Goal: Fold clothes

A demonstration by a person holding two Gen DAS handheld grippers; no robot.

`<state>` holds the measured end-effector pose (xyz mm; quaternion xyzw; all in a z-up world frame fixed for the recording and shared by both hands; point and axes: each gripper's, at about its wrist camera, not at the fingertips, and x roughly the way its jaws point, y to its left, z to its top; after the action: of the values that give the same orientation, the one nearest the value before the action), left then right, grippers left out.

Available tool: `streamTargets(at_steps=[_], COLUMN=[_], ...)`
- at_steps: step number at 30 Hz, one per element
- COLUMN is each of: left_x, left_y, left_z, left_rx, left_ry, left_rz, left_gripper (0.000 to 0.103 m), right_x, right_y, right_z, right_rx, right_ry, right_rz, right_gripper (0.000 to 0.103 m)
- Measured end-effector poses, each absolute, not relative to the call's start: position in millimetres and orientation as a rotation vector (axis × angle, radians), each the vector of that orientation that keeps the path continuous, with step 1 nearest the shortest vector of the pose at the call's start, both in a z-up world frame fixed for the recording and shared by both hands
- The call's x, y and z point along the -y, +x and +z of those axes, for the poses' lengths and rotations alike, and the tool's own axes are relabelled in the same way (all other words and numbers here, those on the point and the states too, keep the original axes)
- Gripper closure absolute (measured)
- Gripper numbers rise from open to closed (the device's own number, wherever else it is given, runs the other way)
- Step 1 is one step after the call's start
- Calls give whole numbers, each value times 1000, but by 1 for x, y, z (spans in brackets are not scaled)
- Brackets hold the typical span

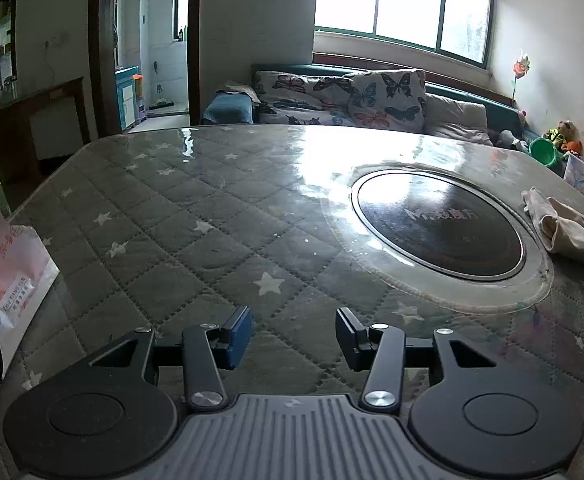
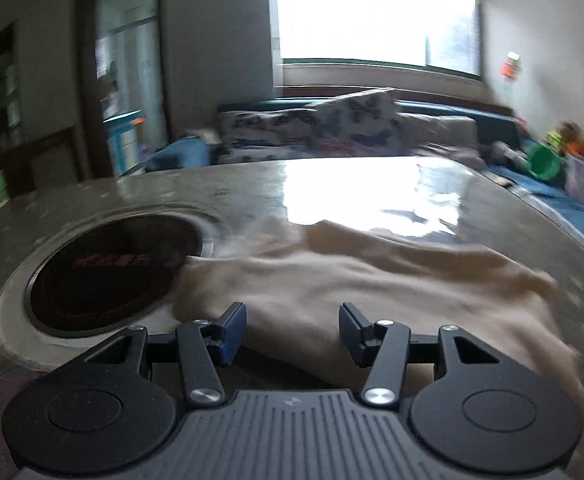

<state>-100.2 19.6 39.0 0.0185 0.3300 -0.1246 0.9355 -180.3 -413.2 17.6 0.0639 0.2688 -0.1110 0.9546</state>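
Left wrist view is showing, from left to right, a white paper bag (image 1: pixel 6 280) lying at the table's edge, the left gripper (image 1: pixel 294 334) hovering with jaws apart and nothing between them over the quilted, star-patterned table cover (image 1: pixel 164 216), a dark round cooktop (image 1: pixel 438 226) sitting under clear plastic, and the cream garment (image 1: pixel 564 226) lying crumpled at the far right. Right wrist view, blurred, is showing the cooktop (image 2: pixel 112 268) at left and the right gripper (image 2: pixel 293 330) hanging with open jaws just over the near edge of the garment (image 2: pixel 372 280), which is spreading rightward across the table; the pads are not pressing on the cloth.
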Motion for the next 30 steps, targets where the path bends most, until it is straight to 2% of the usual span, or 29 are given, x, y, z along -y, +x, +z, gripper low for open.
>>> streamTargets(at_steps=[7, 16, 23, 30], left_x=[-22, -18, -18, -17], left_y=[-101, -102, -97, -90], left_z=[37, 35, 33, 26], left_rx=[-681, -682, -679, -684], left_ry=[24, 28, 26, 24], left_rz=[-251, -260, -255, -229], left_gripper=[52, 49, 48, 47], right_x=[451, 495, 457, 386], right_y=[-229, -241, -221, -174], right_z=[19, 11, 29, 21], right_rx=[-546, -550, -527, -606], right_ry=[180, 264, 205, 110], right_rz=[-336, -452, -306, 47], right_gripper=[50, 50, 45, 43])
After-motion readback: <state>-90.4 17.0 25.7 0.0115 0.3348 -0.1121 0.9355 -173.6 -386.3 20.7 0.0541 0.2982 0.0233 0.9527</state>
